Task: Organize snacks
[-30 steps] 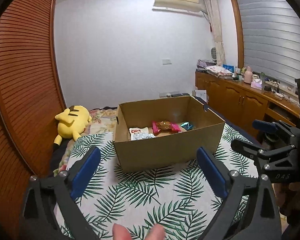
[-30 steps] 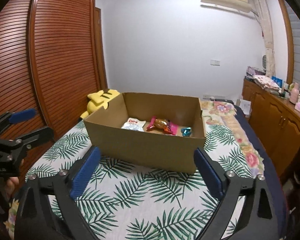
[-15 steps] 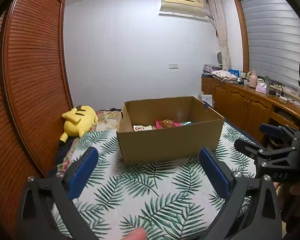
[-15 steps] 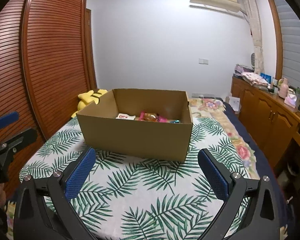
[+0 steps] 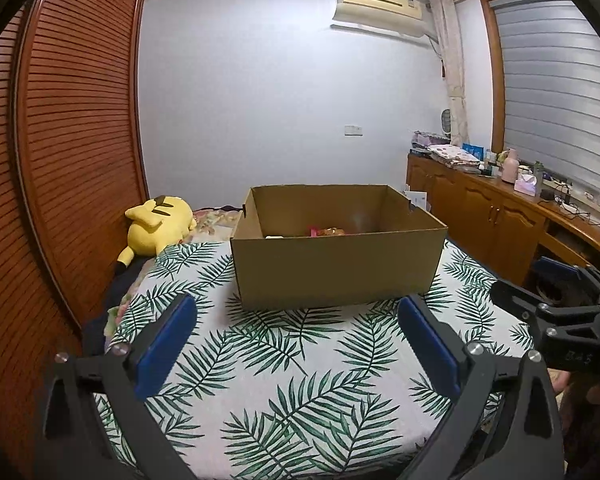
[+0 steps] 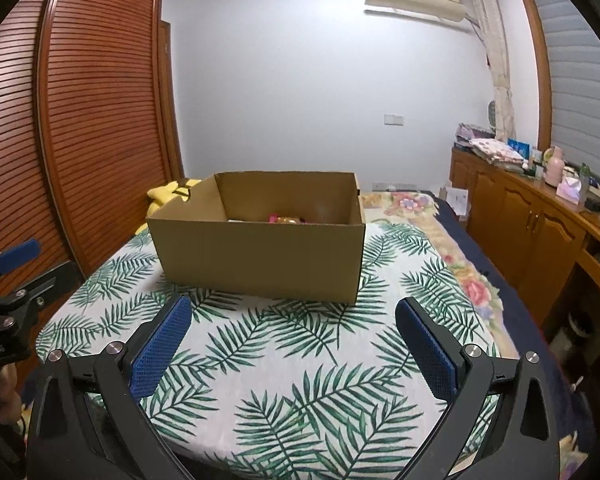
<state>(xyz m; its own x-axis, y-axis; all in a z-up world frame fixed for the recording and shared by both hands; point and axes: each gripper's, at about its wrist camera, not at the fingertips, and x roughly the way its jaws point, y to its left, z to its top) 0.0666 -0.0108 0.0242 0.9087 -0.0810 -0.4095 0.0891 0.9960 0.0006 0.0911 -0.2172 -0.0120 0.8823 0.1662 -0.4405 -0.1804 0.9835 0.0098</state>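
Observation:
An open cardboard box (image 5: 336, 268) (image 6: 260, 256) stands on a palm-leaf cloth (image 5: 292, 364) (image 6: 300, 360). Over its near wall only the tops of a few wrapped snacks (image 5: 327, 232) (image 6: 286, 219) show, pink and orange; the others are hidden. My left gripper (image 5: 296, 340) is open and holds nothing, back from the box near the cloth's front. My right gripper (image 6: 292, 340) is also open with nothing between its blue pads, the same distance from the box. Each gripper appears at the edge of the other's view: the right gripper (image 5: 556, 300), the left gripper (image 6: 12, 272).
A yellow plush toy (image 5: 156, 224) lies at the left beside the louvered wardrobe doors (image 5: 60, 160). A wooden cabinet (image 5: 500, 216) with cluttered top runs along the right wall. A floral bedspread (image 6: 412, 208) lies behind and right of the box.
Both grippers have drawn back and dropped lower, so the box's near wall now hides most of the snacks. The fingertips seen at the left view's bottom edge are gone.

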